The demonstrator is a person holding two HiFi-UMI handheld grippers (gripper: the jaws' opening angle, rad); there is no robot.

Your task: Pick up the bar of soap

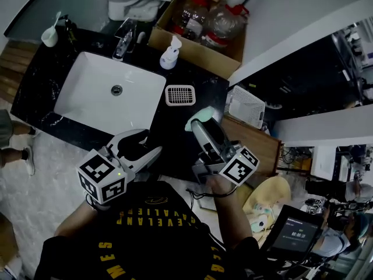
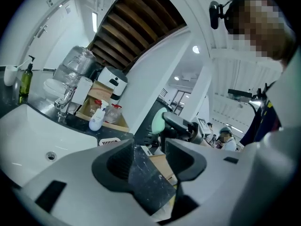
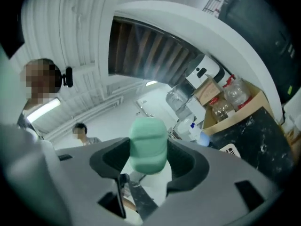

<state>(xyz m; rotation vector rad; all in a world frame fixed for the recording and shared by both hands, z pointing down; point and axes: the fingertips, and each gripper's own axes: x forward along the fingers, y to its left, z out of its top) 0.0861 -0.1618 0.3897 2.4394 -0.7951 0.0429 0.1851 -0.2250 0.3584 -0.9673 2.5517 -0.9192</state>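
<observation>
Green lump in your right gripper (image 1: 200,125), is that the bar of soap (image 3: 148,145)?

— Yes. I have both pads pressed on its sides, and the bar stands up past the jaw tips. From my head camera it hangs over the black counter (image 1: 211,89), close to the front edge and toward the right end. The left gripper view shows it up in the air, clear of the stone.

And your left gripper (image 1: 145,146)?

— Jaws spread, nothing between them. I hold it over the counter's front edge, to the left of the right one and apart from it.

What lies beyond the soap?

— Just behind it I see a white slotted soap dish (image 1: 180,95) on the counter, beside the right rim of the white sink (image 1: 87,98). At the back edge the faucet (image 1: 124,39) stands behind the basin, with a white pump bottle (image 1: 169,55) to its right. Behind that bottle, at the back right corner, an open cardboard box (image 1: 198,51) holds clear bottles (image 1: 220,23) with red caps.
</observation>
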